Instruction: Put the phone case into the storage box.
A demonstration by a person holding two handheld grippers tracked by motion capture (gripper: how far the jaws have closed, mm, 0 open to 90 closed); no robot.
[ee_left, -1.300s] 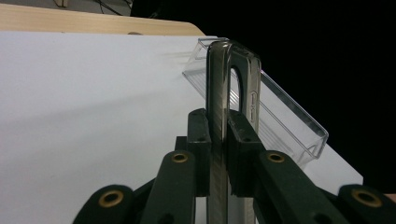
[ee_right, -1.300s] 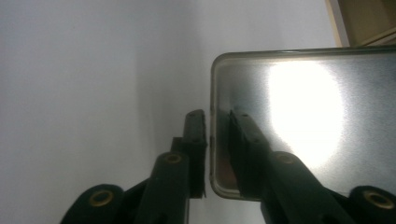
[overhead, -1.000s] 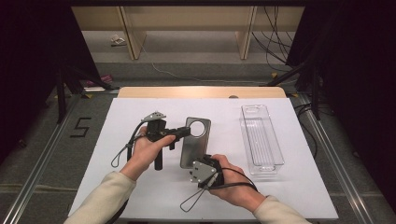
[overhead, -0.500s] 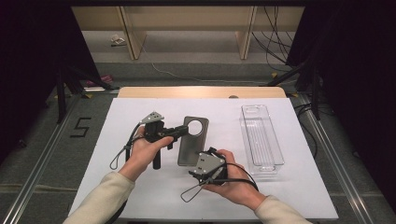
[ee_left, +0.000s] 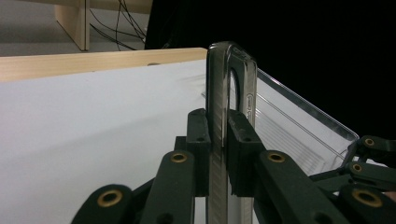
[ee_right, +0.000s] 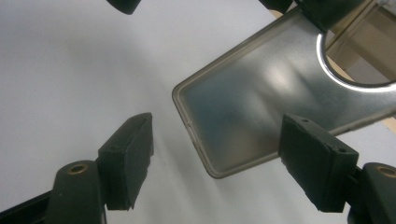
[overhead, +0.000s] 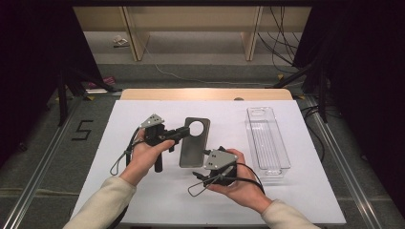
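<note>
A smoky translucent phone case (overhead: 191, 148) with a round hole near its far end hangs just over the white table cover. My left gripper (overhead: 180, 132) is shut on its left long edge. In the left gripper view the pads (ee_left: 198, 135) clamp the case (ee_left: 219, 84) edge-on. My right gripper (overhead: 203, 167) sits at the case's near end. In the right gripper view its jaws (ee_right: 219, 163) stand wide apart and have just been opening. The case's near corner (ee_right: 261, 107) lies between them, untouched by either pad.
A clear plastic tray (overhead: 267, 138) lies lengthwise on the right side of the white cover (overhead: 143, 200), seen behind the case in the left gripper view (ee_left: 289, 126). The table's wooden edge (overhead: 205, 94) runs along the back, with dark floor and rails around.
The right gripper's jaws have spread off the case's near end, and that hand has shifted slightly up the table. The left gripper keeps its hold and stays put.
</note>
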